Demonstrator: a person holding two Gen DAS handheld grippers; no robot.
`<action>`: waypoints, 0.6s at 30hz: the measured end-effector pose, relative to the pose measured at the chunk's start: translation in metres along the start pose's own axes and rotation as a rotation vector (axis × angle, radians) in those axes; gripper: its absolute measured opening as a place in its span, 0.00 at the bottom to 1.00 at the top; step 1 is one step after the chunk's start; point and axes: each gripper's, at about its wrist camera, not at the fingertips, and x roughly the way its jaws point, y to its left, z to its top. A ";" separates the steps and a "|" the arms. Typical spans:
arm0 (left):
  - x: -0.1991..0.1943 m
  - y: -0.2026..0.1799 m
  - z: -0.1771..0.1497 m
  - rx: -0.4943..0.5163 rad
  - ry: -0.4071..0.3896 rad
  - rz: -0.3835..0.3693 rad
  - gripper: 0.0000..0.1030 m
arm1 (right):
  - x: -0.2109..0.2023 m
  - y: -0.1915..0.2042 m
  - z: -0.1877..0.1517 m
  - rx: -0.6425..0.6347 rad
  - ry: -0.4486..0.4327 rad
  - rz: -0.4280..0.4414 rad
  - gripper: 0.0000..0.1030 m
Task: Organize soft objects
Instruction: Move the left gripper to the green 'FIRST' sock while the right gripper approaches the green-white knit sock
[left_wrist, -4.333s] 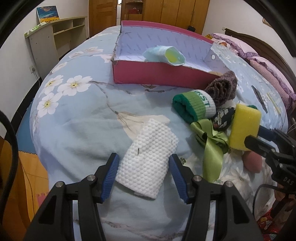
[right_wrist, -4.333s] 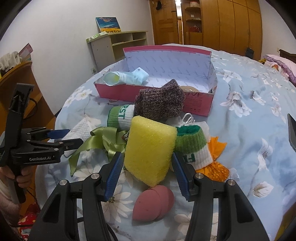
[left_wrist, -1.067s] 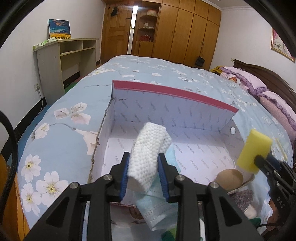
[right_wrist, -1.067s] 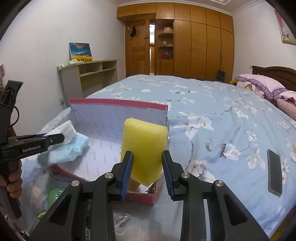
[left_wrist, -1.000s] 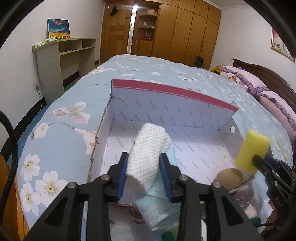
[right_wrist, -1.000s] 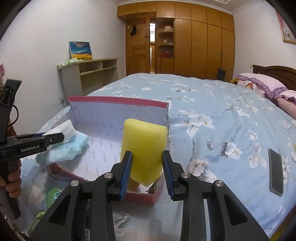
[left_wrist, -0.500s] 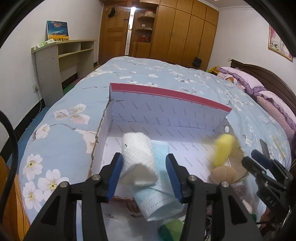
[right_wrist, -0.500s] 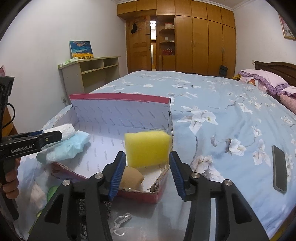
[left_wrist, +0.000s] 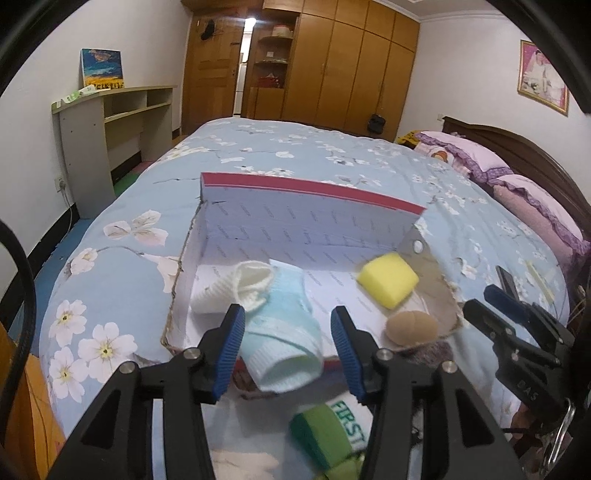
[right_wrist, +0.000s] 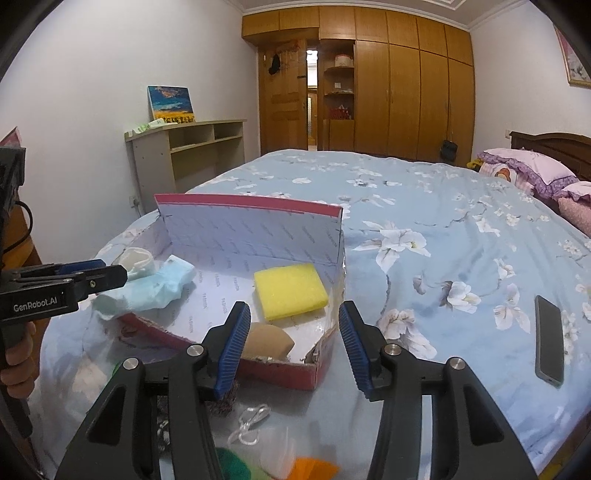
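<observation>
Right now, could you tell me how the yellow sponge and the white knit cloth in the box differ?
The yellow sponge is a flat, smooth-edged block; the white knit cloth is a textured roll with an open end. The sponge lies at the right end of the pink box above a tan puff; the cloth sits at the left end against a light blue sock. Both lie released inside the box.

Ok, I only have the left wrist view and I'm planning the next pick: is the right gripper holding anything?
Observer: No. The right gripper is open, with nothing between its fingers.
Operator: Is anything lying outside the box on that side?
Observer: A white cord loop lies on the bed in front of the box, below the gripper.
Operator: Anything else there?
Observer: An orange thing at the bottom edge, too blurred to name.
</observation>
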 end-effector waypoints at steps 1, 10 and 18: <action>-0.002 -0.002 -0.002 0.003 0.001 -0.008 0.50 | -0.002 0.000 -0.001 0.000 -0.001 0.002 0.50; -0.010 -0.016 -0.023 0.039 0.040 -0.039 0.50 | -0.023 0.001 -0.011 0.001 0.009 0.022 0.50; -0.006 -0.024 -0.043 0.061 0.092 -0.054 0.50 | -0.038 0.009 -0.024 -0.023 0.022 0.036 0.50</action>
